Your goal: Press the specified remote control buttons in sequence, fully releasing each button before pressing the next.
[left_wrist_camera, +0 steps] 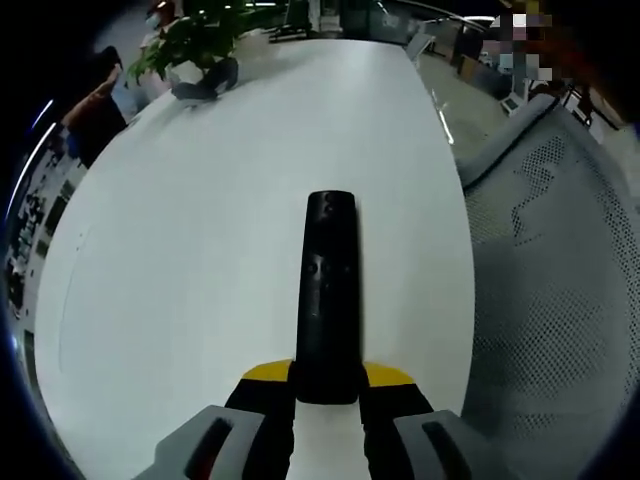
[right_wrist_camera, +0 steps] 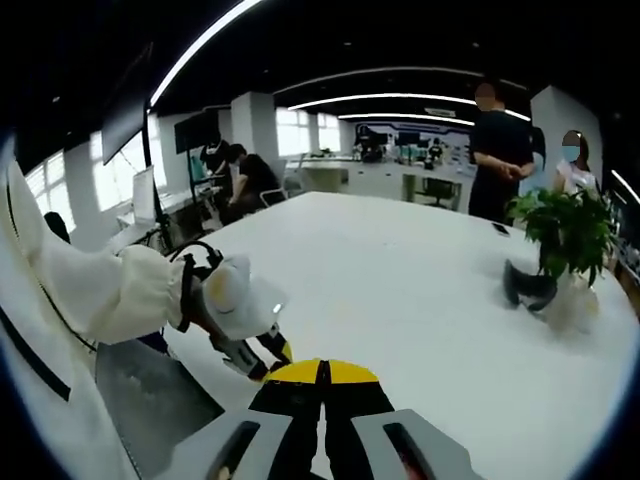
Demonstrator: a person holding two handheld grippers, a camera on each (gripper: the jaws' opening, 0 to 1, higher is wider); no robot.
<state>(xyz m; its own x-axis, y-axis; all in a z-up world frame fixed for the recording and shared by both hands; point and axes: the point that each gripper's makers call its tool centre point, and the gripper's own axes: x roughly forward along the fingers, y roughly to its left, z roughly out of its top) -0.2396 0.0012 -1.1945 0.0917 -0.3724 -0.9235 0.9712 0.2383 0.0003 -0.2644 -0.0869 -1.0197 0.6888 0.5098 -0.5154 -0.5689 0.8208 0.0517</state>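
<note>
— Where do my grippers stand?

— Your left gripper (left_wrist_camera: 327,400) pinches the near end of the black remote control (left_wrist_camera: 328,295). Its long axis runs straight ahead over the white table (left_wrist_camera: 200,250).

— And the other?

— Your right gripper (right_wrist_camera: 322,385) is pressed together, holding nothing, to the remote's right, so it's the free presser.

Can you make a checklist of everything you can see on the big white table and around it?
Surface: white table, mostly bare.
Job's things: black remote control, near end between the left gripper's jaws.
Clutter: potted plant with a dark object beside it.
Grippers: left shut on the remote; right gripper jaws together, holding nothing.
Cables: nothing seen.
Surroundings: mesh chair, office desks, ceiling lights, people standing past the table.
</note>
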